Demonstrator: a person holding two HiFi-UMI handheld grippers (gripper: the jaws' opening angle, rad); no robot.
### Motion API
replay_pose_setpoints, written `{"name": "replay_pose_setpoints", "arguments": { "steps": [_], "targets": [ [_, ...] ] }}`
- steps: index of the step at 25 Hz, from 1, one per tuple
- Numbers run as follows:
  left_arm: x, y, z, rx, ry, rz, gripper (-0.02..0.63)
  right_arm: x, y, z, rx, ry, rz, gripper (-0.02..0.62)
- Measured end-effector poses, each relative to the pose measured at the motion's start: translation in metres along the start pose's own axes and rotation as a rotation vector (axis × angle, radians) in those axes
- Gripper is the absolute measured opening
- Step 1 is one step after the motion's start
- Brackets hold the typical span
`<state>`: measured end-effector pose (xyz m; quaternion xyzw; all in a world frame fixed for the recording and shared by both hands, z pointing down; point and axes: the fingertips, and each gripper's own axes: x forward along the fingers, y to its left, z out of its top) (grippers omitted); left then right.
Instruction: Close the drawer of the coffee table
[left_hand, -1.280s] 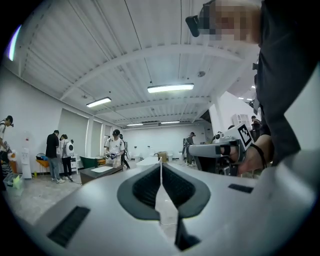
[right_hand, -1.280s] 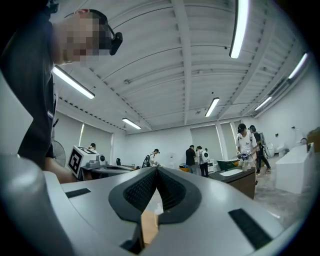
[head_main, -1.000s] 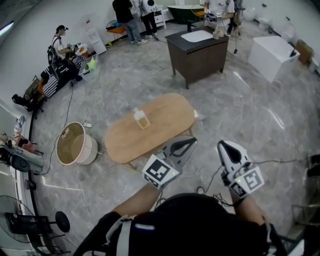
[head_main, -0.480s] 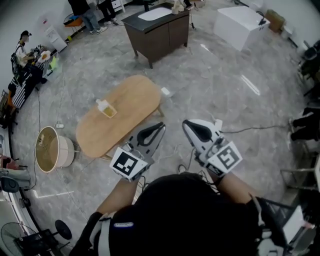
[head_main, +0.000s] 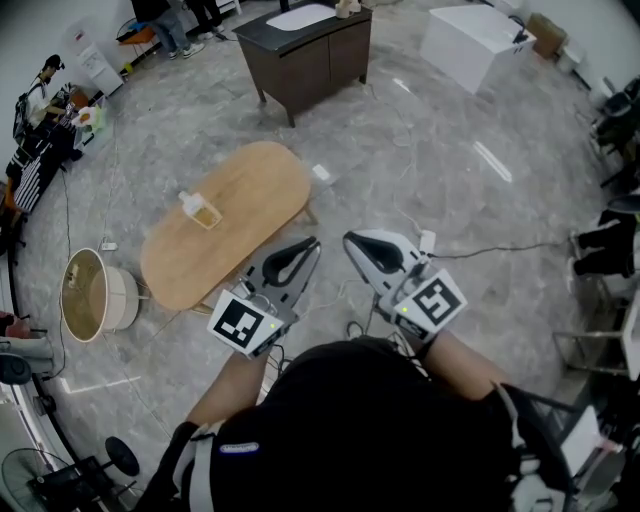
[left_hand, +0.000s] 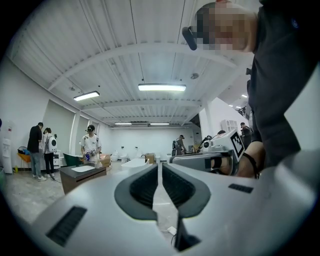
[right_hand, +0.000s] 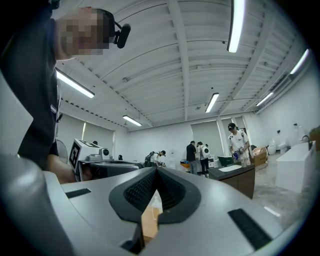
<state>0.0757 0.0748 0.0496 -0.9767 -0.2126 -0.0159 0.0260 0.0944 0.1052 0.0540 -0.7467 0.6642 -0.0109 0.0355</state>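
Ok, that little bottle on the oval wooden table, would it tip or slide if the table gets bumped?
The bottle looks small and partly clear, so it is probably light. It stands upright, alone on the table, whose top looks smooth; a jolt might slide it or tip it. How full it is cannot be told.

Small clear bottle (head_main: 198, 209) stood on tabletop of oval wooden coffee table (head_main: 255, 195); round woven basket (head_main: 93, 293) sat on floor (head_main: 430, 150) left of it; dark wooden cabinet (head_main: 310, 58) behind.

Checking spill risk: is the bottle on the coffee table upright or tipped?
Upright: the bottle stands on its base on the coffee table.
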Motion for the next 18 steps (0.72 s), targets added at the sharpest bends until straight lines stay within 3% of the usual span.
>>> {"name": "replay_pose_setpoints", "arguments": {
  "steps": [18],
  "targets": [
    [-0.009,0.006,-0.01,-0.013,0.019,0.023,0.009,0.015,0.009,-0.002,-0.004,0.02,0.048,0.009]
  ]
}}
